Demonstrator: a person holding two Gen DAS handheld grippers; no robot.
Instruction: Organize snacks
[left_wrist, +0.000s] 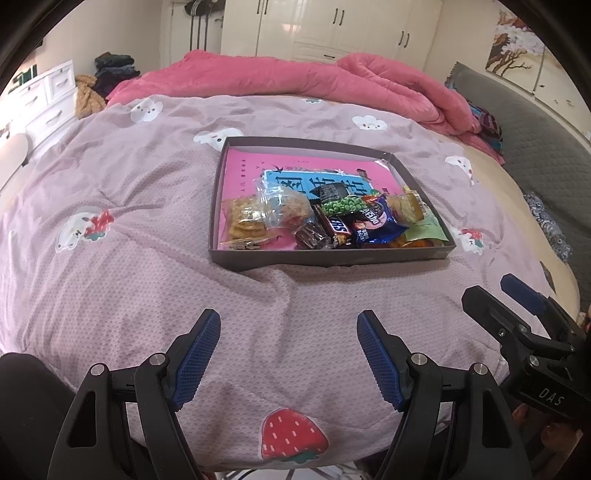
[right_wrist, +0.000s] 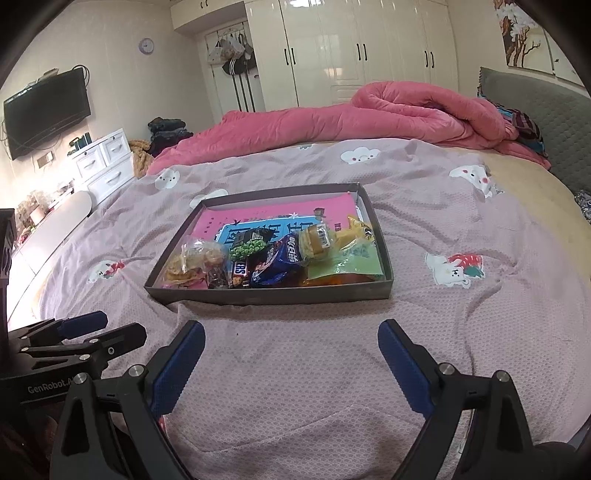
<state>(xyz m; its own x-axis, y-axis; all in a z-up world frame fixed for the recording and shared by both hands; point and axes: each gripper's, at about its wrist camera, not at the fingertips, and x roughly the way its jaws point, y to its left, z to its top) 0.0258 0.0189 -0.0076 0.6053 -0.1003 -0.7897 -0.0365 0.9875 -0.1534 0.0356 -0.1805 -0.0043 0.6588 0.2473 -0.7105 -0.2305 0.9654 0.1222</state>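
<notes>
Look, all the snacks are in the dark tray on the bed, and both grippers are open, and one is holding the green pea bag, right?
Not quite. Neither the left gripper nor the right gripper holds anything; both are open and empty. The green pea bag lies in the dark tray with the other snacks, as both wrist views show.

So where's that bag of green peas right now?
The bag of green peas lies in the shallow box on the bed, mid-pile, just behind the chocolate bar and the blue snack bag; both views show it.
</notes>
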